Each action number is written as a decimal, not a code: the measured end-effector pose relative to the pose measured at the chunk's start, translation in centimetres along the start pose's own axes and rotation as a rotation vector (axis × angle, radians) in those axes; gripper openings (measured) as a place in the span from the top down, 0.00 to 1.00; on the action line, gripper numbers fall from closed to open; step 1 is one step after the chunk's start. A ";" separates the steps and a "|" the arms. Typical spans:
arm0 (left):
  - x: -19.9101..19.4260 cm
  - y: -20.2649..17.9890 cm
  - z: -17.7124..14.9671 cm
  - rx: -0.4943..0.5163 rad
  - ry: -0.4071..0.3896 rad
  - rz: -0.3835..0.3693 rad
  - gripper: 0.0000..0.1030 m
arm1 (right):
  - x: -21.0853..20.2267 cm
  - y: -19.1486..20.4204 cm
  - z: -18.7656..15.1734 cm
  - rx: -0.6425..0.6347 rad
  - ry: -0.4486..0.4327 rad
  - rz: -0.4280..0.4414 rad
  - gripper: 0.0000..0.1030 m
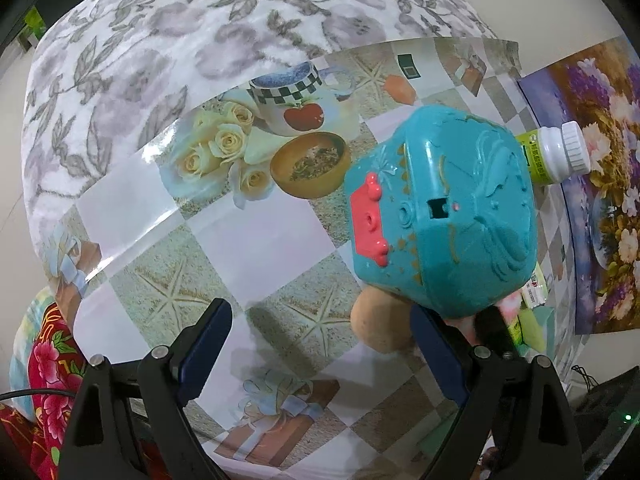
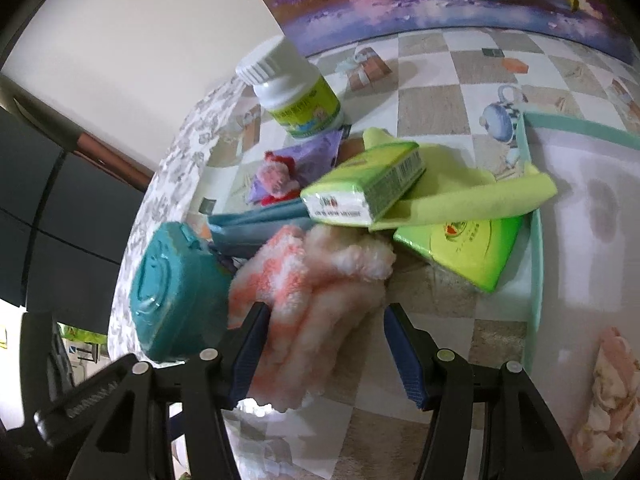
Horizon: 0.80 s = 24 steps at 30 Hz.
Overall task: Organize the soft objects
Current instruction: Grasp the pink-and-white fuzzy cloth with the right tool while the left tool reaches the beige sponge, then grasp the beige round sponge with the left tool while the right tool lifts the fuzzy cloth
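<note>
Towel [image 2: 320, 300] between right hand-held gripper [image 2: 326, 344] jaws, untouched

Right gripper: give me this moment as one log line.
right gripper | jaws astride pink-and-white fluffy cloth | not clamped | left gripper open, empty

Evenly and brightly lit, soft indoor light. Glare streak on the glossy tablecloth [image 1: 132, 216] left of the fingers. Faint shadows under the fingertips. Strong fisheye bending, black corners. Slightly blurred pink towel [image 2: 320, 288] between the fingers.
</note>
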State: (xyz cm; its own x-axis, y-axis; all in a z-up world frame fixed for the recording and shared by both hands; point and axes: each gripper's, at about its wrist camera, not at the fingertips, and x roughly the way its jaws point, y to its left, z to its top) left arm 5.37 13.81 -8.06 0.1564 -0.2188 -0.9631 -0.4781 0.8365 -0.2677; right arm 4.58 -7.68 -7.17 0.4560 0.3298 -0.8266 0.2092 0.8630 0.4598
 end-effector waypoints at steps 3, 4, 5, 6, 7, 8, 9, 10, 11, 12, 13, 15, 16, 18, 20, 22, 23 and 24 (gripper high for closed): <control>0.0 0.3 -0.1 -0.006 0.002 0.000 0.12 | 0.8 0.1 -0.4 -0.020 0.028 0.002 0.50; 0.1 0.3 -0.1 -0.007 0.004 -0.001 0.12 | 1.0 0.2 -0.5 -0.029 0.034 -0.001 0.53; 0.1 0.3 -0.1 -0.005 0.006 0.000 0.12 | 1.3 0.4 -0.7 -0.043 0.039 -0.008 0.55; 0.0 0.4 -0.3 -0.001 0.008 0.000 0.12 | 1.4 0.5 -0.7 -0.054 0.042 -0.012 0.59; 0.0 0.4 -0.4 0.003 0.010 -0.001 0.12 | 1.5 0.7 -0.8 -0.064 0.043 -0.015 0.62; 0.1 0.3 -0.4 0.009 0.014 -0.004 0.12 | 1.5 0.7 -0.9 -0.072 0.044 -0.018 0.64; 0.0 0.1 -0.5 0.012 0.017 -0.006 0.12 | 1.6 0.8 -0.9 -0.076 0.045 -0.019 0.68; 0.1 0.0 -0.6 0.016 0.020 -0.009 0.12 | 1.5 0.7 -0.9 -0.077 0.044 -0.022 0.72; 0.1 -0.1 -0.6 0.021 0.023 -0.013 0.12 | 1.5 0.7 -0.9 -0.076 0.046 -0.025 0.73; 0.2 -0.2 -0.6 0.025 0.026 -0.017 0.12 | 1.5 0.5 -1.0 -0.075 0.048 -0.025 0.75; 0.3 -0.3 -0.6 0.030 0.029 -0.021 0.12 | 1.6 0.5 -1.0 -0.074 0.049 -0.025 0.76; 0.5 -0.7 -0.8 0.046 0.034 -0.025 0.12 | 1.5 0.3 -1.0 -0.067 0.052 -0.024 0.78; 0.6 -1.0 -0.8 0.055 0.036 -0.030 0.12 | 1.3 0.2 -1.1 -0.066 0.052 -0.025 0.79; 0.8 -1.8 -1.0 0.079 0.042 -0.036 0.12 | 1.2 0.2 -1.1 -0.068 0.054 -0.036 0.80; 1.0 -2.4 -1.2 0.107 0.043 -0.036 0.12 | 0.9 0.0 -1.2 -0.066 0.056 -0.043 0.81; 1.3 -2.9 -1.2 0.123 0.045 -0.033 0.12 | 0.5 -0.4 -1.4 -0.069 0.058 -0.057 0.81; 1.5 -3.2 -1.3 0.134 0.049 -0.027 0.12 | 0.5 -0.4 -1.5 -0.070 0.059 -0.063 0.81; 1.8 -3.4 -1.3 0.141 0.053 -0.022 0.12 | 0.3 -0.5 -1.6 -0.068 0.062 -0.069 0.81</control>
State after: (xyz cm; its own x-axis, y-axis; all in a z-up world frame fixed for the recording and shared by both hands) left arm 6.11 9.90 -8.87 0.1180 -0.2605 -0.9582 -0.3482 0.8929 -0.2856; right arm 3.27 -7.43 -8.20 0.3878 0.2897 -0.8750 0.1780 0.9079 0.3795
